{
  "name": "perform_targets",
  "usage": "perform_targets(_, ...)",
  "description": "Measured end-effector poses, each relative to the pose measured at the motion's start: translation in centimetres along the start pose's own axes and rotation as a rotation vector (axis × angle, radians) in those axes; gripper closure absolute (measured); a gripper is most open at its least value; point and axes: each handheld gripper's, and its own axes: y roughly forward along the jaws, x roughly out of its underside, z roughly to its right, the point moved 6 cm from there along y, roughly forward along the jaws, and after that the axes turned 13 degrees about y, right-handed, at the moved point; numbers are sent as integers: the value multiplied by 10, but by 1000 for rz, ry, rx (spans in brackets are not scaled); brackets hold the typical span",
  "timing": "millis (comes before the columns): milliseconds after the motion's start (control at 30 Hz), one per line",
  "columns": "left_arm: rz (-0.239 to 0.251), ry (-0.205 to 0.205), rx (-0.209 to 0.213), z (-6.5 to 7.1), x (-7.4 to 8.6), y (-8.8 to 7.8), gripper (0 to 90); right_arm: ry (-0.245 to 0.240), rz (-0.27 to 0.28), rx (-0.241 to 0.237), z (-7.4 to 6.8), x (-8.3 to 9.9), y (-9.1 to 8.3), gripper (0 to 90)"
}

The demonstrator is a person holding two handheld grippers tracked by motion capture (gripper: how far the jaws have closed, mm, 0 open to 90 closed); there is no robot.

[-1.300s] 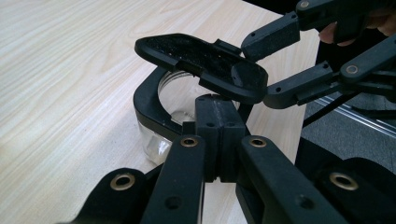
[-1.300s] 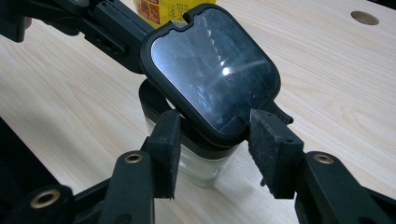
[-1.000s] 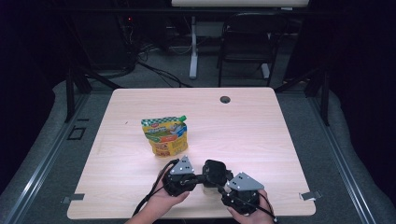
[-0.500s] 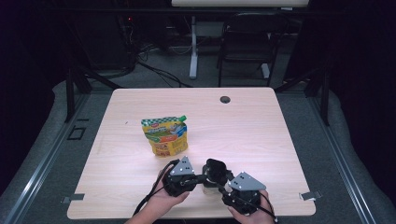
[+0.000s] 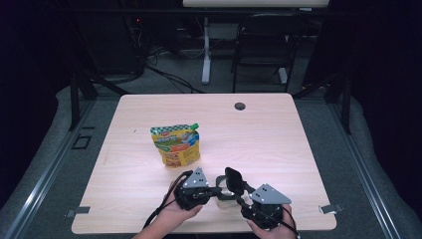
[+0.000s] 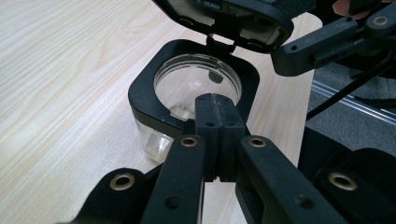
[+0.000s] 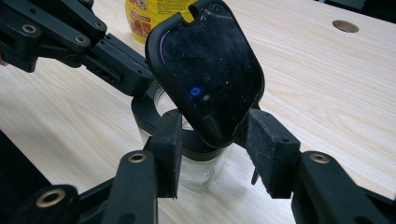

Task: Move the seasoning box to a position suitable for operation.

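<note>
— Where is the jar (image 6: 187, 100)?
— Near the table's (image 5: 298, 149) front edge. The left gripper (image 6: 215, 116), jaws together, pinches its black rim.
— The right gripper (image 7: 217, 140)?
— Its jaws, just narrowing, flank the raised lid (image 7: 208, 70); whether they touch is unclear.

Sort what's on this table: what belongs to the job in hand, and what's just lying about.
In the job:
- clear jar with black collar
- hinged black lid, raised
- left gripper, jaws shut at the collar
- right gripper, jaws either side of the lid

Lying about:
- yellow snack pouch
- table's cable hole
</note>
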Motion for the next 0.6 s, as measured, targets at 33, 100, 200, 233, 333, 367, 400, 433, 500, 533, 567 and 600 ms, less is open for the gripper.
perform_targets(33,0,1,1,0,0,0,900,3,-4,1,0,0,-1,563)
perform_targets(100,0,1,1,0,0,0,900,3,0,0,1,0,-1,563)
perform_targets(200,0,3,0,0,0,0,900,8,3,2,2,0,-3,566)
perform_targets(233,-1,3,1,0,0,0,900,9,6,1,2,0,-3,566)
perform_targets(333,-2,4,0,0,0,0,900,17,12,0,3,-1,-3,566)
perform_targets(367,-2,2,0,0,0,0,900,22,15,-1,3,-1,-3,566)
perform_targets(400,-1,0,0,0,0,0,900,25,14,-2,3,-1,-4,566)
perform_targets(433,-6,0,2,0,0,0,900,24,12,-3,4,-1,-4,566)
perform_targets(500,-1,-2,-1,0,0,0,900,30,14,-3,5,-1,-5,566)
perform_targets(533,-1,0,1,0,0,0,900,32,16,-2,5,-1,-5,566)
perform_targets(567,-1,0,1,0,0,0,900,30,16,0,5,-1,-6,566)
perform_targets(600,-1,0,1,0,0,0,900,29,16,-2,6,-1,-6,566)
